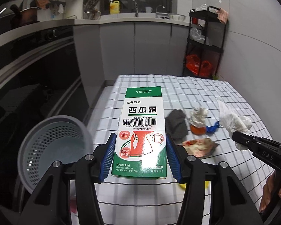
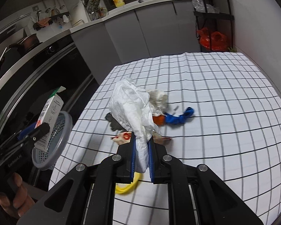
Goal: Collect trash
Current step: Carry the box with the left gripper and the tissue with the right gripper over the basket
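Note:
My left gripper (image 1: 140, 140) is shut on a green and white medicine box (image 1: 142, 129), held above the table's left edge beside a grey perforated bin (image 1: 52, 148). My right gripper (image 2: 142, 140) is shut on a crumpled white tissue (image 2: 132, 108), held above the checked tablecloth (image 2: 215, 93). On the cloth lie a dark grey rag (image 1: 177, 124), an orange cap with white wadding (image 1: 197, 121), a blue scrap (image 2: 179, 117), a printed wrapper (image 1: 198, 146) and a yellow loop (image 2: 127, 187). The bin (image 2: 52, 142) and the box (image 2: 48, 116) also show in the right wrist view.
A black oven front (image 1: 31, 71) runs along the left. A kitchen counter (image 1: 131, 17) with a sink and a yellow bottle (image 1: 114, 7) is behind. A black shelf rack (image 1: 206, 43) with orange bags stands at the back right by the white wall.

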`<action>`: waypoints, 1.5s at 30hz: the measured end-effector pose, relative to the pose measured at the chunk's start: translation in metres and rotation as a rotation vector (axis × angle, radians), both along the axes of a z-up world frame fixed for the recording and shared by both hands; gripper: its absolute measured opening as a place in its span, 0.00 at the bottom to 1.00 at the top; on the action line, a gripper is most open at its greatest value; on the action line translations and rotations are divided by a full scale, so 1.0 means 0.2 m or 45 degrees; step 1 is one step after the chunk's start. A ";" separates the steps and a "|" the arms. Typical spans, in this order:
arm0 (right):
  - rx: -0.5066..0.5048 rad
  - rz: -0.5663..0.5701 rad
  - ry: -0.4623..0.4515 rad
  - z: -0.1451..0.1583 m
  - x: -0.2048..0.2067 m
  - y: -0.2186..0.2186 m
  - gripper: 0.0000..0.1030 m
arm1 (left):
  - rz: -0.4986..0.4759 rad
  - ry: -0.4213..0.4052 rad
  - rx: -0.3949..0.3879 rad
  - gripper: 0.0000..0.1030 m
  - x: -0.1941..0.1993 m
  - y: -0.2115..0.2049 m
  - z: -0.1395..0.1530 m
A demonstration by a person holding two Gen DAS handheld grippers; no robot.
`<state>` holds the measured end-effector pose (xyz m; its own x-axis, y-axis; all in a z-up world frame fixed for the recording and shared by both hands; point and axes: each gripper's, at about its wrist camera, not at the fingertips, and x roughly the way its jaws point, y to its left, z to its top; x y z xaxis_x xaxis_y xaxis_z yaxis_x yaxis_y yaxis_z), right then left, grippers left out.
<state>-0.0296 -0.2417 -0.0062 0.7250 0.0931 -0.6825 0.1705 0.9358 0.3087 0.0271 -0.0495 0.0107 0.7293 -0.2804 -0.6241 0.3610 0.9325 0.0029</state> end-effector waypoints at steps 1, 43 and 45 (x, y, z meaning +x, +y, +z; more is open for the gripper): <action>-0.003 0.013 -0.004 0.01 0.01 0.03 0.11 | 0.021 -0.007 0.008 0.49 0.01 0.05 0.01; -0.004 0.543 0.115 -0.13 0.70 1.29 0.11 | 0.487 0.168 0.023 0.49 0.28 1.02 -0.21; 0.005 0.551 0.127 -0.14 0.72 1.31 0.12 | 0.492 0.172 0.028 0.49 0.28 1.02 -0.22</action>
<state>0.1143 0.0194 -0.0345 0.5494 0.3764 -0.7460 -0.2076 0.9263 0.3145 0.0836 0.1553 -0.0333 0.6896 0.0130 -0.7241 -0.0177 0.9998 0.0012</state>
